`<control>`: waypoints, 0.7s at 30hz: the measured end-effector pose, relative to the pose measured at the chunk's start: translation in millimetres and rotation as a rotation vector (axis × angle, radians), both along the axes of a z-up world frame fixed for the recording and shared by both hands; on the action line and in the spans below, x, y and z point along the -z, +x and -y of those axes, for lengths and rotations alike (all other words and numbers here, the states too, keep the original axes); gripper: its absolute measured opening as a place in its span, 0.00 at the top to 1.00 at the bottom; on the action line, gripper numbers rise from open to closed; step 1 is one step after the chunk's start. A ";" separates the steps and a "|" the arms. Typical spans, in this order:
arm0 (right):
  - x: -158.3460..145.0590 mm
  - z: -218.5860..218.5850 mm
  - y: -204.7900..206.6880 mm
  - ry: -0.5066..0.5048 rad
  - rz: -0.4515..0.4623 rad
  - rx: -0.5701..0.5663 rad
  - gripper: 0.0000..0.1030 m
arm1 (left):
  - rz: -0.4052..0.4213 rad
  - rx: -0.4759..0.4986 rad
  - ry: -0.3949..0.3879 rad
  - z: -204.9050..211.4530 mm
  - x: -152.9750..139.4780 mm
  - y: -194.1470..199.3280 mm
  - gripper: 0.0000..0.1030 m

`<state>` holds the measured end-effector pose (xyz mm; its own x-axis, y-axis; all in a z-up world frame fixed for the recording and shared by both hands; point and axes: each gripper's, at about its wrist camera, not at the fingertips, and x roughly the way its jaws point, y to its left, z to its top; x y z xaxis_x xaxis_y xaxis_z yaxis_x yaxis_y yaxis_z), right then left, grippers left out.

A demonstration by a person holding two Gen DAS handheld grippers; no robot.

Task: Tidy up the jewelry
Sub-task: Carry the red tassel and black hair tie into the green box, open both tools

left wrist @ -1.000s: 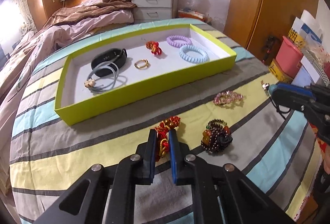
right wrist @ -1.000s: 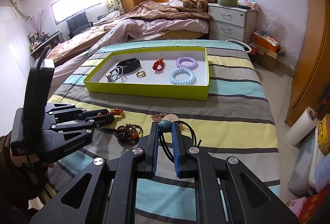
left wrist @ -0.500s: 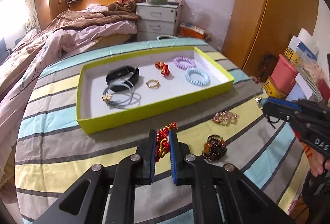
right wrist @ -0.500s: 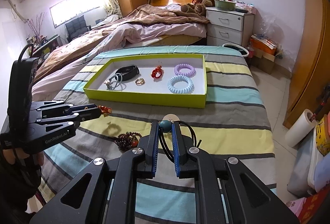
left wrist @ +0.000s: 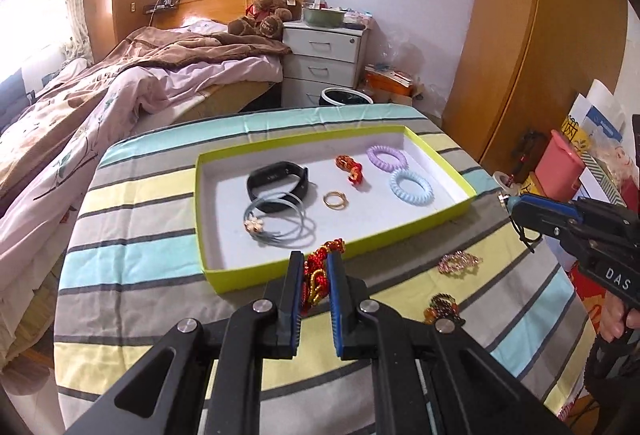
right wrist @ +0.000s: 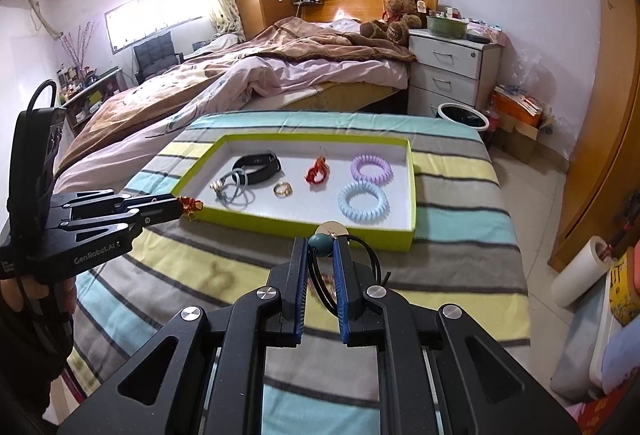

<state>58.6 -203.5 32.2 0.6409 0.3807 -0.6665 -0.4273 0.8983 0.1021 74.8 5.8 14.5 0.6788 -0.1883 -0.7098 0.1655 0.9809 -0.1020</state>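
Over the striped bedspread (left wrist: 132, 263), short of the tray (left wrist: 440, 161), both grippers are loaded. The left gripper (left wrist: 314, 263) is clenched on a red and gold bracelet (left wrist: 320, 267), which hangs between the pads right at the tray's near wall. The right gripper (right wrist: 323, 247) is pinched on a black cord necklace (right wrist: 372, 263) just behind its teal bead (right wrist: 321, 241), with the cord looping loose off to the side.

What I'd worry about: that dangling loop. Looks to me like it could snag the tray's front wall on the way in and drag or tip the thing, since it seems to be just a light cardboard lid. The bracelet is only nipped by part of its links, so it might slide out before it clears the wall. And both grippers aiming for the same tray could bump each other.

In the tray so far: a black band (left wrist: 278, 181) touching a grey cord necklace (left wrist: 280, 227), a gold ring (left wrist: 335, 199), a red knot piece (left wrist: 350, 171), and purple (left wrist: 386, 156) and blue (left wrist: 411, 187) coil hair ties, just beside each other. On the bedspread outside the tray: a pink beaded bracelet (left wrist: 458, 261) and a dark beaded one (left wrist: 442, 305).
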 end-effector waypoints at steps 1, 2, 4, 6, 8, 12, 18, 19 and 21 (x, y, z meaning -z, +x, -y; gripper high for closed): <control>-1.4 -2.2 3.1 0.000 0.002 -0.003 0.88 | 0.003 -0.005 0.002 -1.8 -0.5 1.4 0.89; -2.7 -4.1 5.9 0.003 0.004 -0.006 0.88 | 0.002 -0.010 0.001 -4.2 -1.0 3.6 0.89; -5.5 -8.7 13.8 0.021 -0.001 -0.022 0.88 | 0.004 -0.019 -0.002 -8.2 -2.7 8.8 0.89; -8.1 -16.0 24.2 0.024 0.002 -0.035 0.88 | 0.009 -0.022 -0.005 -11.7 -5.1 14.7 0.89; -7.7 -21.9 32.8 0.023 0.003 -0.047 0.88 | 0.013 -0.029 -0.001 -15.5 -6.3 20.4 0.89; -1.2 -34.0 53.5 0.013 -0.010 -0.051 0.88 | 0.008 -0.040 -0.012 -24.0 -4.9 34.4 0.89; 19.5 -51.9 83.2 -0.037 -0.044 -0.063 0.88 | -0.023 -0.052 -0.015 -33.0 9.3 56.1 0.89; 24.0 -54.0 86.8 -0.047 -0.052 -0.063 0.88 | -0.031 -0.052 -0.014 -33.5 12.6 59.1 0.89; 31.2 -56.4 91.8 -0.056 -0.069 -0.069 0.88 | -0.047 -0.054 -0.008 -34.4 20.2 64.5 0.89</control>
